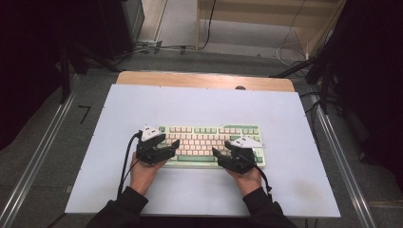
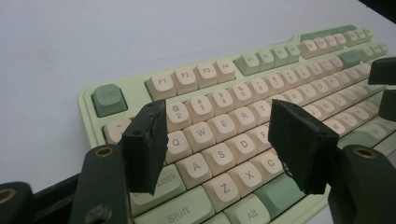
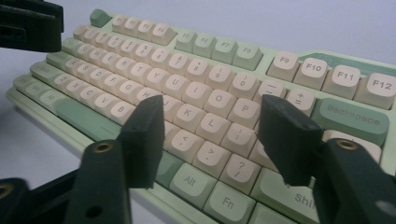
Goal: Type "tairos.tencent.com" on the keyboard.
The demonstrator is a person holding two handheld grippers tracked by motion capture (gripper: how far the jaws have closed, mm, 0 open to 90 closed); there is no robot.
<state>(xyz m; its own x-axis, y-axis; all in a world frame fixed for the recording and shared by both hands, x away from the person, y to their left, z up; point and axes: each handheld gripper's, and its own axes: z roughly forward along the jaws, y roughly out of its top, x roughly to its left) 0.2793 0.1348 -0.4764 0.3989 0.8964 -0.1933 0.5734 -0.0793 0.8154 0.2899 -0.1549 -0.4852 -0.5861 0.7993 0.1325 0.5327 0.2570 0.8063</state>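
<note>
High view: pale surface (image 1: 199, 102) takes up most of the frame, w/ a green-and-cream keyboard (image 1: 209, 137) lying flat on it a bit near of centre, long side running left-right. Person's forearms come in from the near edge, one hand at each end of the keyboard. Left gripper (image 1: 159, 148) sits over the keyboard's left end, right gripper (image 1: 229, 157) over its right end near the front edge; both angle inward toward the middle. Left gripper view: jaws stand wide apart, nothing btwn them, hovering above the letter rows approx. around the A/S/Z keys (image 2: 219, 154); can't tell if any pad touches a cap. Right gripper view: jaws also spread wide, nothing held, poised above the K/L/comma area (image 3: 205, 126) w/ the Backspace key (image 3: 351, 120) off to one side. Judging by the pose, the step in hand looks like typing or pressing keys, or else getting set to grab the keyboard by its ends; which one isn't clear. To do it well: if pressing, close the jaws first so one narrow tip lands on one cap, come straight down on the cap's centre, and lift clear before moving sideways, since open jaws could hit neighbouring keys. If lifting, put each gripper on the case edge, not on caps, and raise both ends together so it stays level.
</note>
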